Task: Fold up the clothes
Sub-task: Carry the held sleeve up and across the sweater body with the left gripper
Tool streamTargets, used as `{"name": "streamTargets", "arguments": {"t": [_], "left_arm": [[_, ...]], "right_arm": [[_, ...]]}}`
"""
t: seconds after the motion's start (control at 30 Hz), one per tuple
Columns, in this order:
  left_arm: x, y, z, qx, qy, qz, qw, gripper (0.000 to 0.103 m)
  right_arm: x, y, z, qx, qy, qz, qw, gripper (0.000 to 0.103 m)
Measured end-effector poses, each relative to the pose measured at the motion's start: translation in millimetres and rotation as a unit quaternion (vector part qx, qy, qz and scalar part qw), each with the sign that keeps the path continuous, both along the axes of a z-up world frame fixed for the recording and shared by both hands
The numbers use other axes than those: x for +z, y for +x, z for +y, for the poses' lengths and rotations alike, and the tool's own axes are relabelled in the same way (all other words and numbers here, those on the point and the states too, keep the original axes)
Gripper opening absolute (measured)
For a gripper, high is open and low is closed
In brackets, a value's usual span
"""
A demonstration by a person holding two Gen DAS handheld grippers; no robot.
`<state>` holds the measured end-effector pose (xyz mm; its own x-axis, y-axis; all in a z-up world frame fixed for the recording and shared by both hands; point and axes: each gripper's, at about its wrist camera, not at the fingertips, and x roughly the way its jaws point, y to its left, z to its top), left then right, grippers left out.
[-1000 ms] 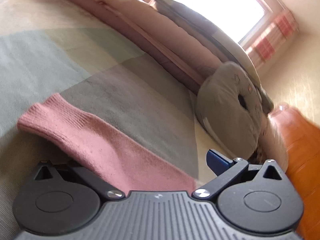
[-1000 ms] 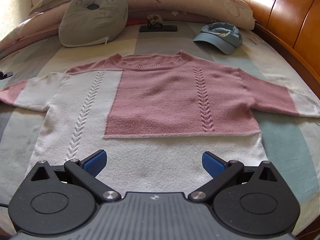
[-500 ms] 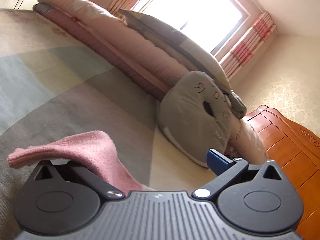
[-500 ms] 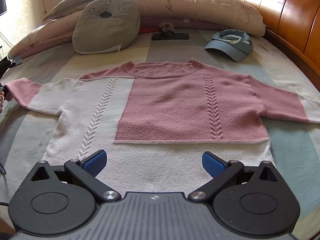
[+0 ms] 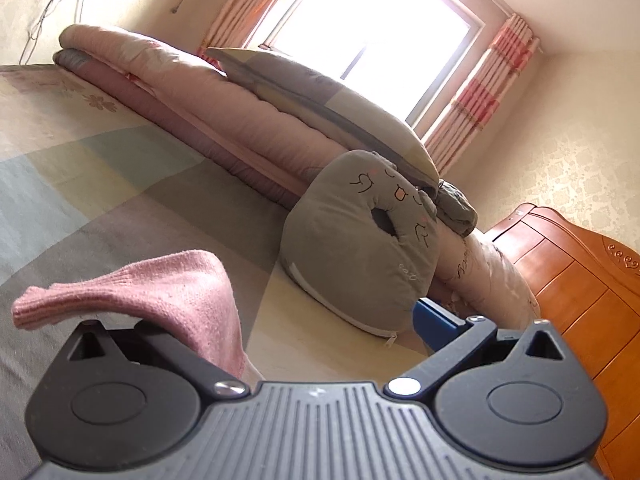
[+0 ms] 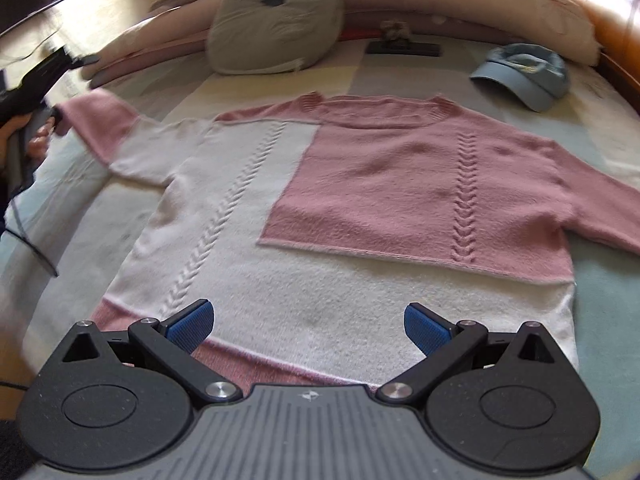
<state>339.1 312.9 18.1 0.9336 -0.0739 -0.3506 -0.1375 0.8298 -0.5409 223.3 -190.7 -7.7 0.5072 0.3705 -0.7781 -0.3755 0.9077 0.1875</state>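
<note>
A pink and white knitted sweater (image 6: 360,208) lies flat, front up, on the bed. My right gripper (image 6: 308,326) is open and empty, hovering over its bottom hem. In the left wrist view the pink cuff of the left sleeve (image 5: 168,296) drapes over the left finger of my left gripper (image 5: 320,320), lifted off the bed; only the right blue pad (image 5: 436,322) shows and the jaws stand wide apart. In the right wrist view the left gripper (image 6: 24,92) is at the raised sleeve end (image 6: 100,120) at the far left.
A grey cat-face cushion (image 6: 276,24) and rolled quilts (image 5: 192,96) line the head of the bed. A blue cap (image 6: 524,74) and a dark flat object (image 6: 404,46) lie beyond the sweater. A wooden headboard (image 5: 580,280) stands at the right.
The left gripper has lifted the sleeve cuff off the bed and tilted upward. The right gripper has drawn back and up, so the pink hem now shows under it.
</note>
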Motion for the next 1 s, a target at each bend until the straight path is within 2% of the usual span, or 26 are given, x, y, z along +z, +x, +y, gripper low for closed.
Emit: {"name": "streamTargets", "arguments": {"t": [0.2,0.47,0.63,1.0], "left_arm": [[20.4,-2.1,-29.0,0.008,0.016,0.009,0.9998,0.102],[52.9,15.4,-68.7,0.006,0.02,0.039,0.999,0.102],[71.5,28.0,-102.1,-0.013,0.054,0.053,0.997,0.102],[81.5,42.4,-171.8,-0.072,0.082,0.072,0.9915,0.102]], "right_arm": [[1.8,-0.6,-15.7,0.038,0.012,0.002,0.999,0.103],[-5.2,-5.3,-43.3,0.043,0.032,0.0,0.999,0.103],[-8.1,-4.7,-54.5,0.039,0.024,-0.01,0.999,0.103],[-14.0,0.3,-68.0,0.054,0.006,-0.01,0.998,0.103]]}}
